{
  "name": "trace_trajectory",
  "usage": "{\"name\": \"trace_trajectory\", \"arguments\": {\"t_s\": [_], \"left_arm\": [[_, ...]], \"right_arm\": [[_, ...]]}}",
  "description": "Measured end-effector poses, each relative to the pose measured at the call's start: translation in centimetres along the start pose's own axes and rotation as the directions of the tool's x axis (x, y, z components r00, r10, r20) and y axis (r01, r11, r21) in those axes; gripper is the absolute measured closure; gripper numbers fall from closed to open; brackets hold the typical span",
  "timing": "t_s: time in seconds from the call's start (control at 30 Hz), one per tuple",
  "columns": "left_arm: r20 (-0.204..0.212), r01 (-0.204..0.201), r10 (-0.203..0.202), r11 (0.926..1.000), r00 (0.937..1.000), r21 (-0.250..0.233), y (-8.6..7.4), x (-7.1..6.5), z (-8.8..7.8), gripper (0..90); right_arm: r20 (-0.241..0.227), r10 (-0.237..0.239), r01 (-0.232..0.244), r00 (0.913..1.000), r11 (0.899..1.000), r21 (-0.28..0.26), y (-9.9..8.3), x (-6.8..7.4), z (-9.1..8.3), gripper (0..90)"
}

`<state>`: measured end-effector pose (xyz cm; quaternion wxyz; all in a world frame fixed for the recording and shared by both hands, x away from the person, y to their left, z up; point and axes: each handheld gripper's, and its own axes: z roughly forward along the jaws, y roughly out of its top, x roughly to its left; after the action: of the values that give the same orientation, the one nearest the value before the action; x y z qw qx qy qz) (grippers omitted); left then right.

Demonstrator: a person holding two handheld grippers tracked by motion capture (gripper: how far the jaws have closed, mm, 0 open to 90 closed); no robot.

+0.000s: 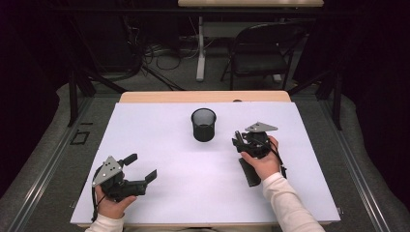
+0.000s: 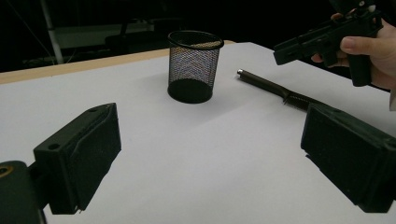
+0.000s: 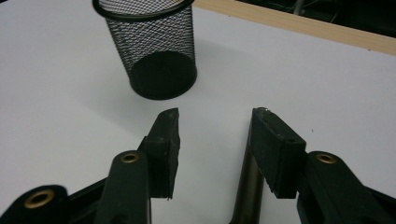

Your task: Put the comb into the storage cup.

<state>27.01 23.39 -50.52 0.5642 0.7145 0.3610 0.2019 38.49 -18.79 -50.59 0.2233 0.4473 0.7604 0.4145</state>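
High view showed the work barely begun: the pen (image 1: 249, 170), a dark slim one, lay flat on the white sheet (image 1: 159, 193) under the person's right hand (image 1: 265, 162), and the mesh cup (image 1: 203, 124) stood upright and apparently empty near the middle of the table, a little toward its far edge. The likely aim was to get the pen into that cup, so the pick-up, the carry and the drop were all left to do.

The right gripper (image 3: 214, 114) hovered above the pen with its jaws partly apart and nothing between the pads (image 3: 166, 140). In the right gripper view the pen's barrel (image 3: 247, 191) ran beneath the right-hand jaw rather than in the gap, so no grip had been made. Whether that jaw brushed the barrel could not be told from this angle.

The left gripper (image 1: 140, 166) rested at the near left of the sheet, jaws wide apart and empty, well apart from both pen and cup. From its own view the pen (image 2: 271, 86) lay just to the right of the cup (image 2: 194, 65), its metal tip pointing toward the cup without touching it.

Nothing stood between pen and cup; the sheet there was bare. Beyond the table's wooden edge (image 1: 203, 96) were a folding chair (image 1: 261, 53), loose cables and a table leg, all too far off to interfere. The narrow mouth of the cup looked like the one real difficulty.
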Motion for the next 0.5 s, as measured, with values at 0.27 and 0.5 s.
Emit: {"name": "trace_trajectory", "arguments": {"t_s": [0.27,0.5], "left_arm": [[-0.004,0.005,-0.005,1.0000,1.0000,0.002,-0.1,0.0,0.0,6.0],[-0.004,0.006,-0.006,1.0000,1.0000,0.007,-0.1,0.1,0.0,6.7]], "right_arm": [[-0.005,0.032,-0.031,0.9995,0.999,0.043,0.8,-0.5,2.0,59.4],[0.016,0.038,-0.039,0.9992,0.996,0.078,0.2,-0.8,3.2,73.4]]}}
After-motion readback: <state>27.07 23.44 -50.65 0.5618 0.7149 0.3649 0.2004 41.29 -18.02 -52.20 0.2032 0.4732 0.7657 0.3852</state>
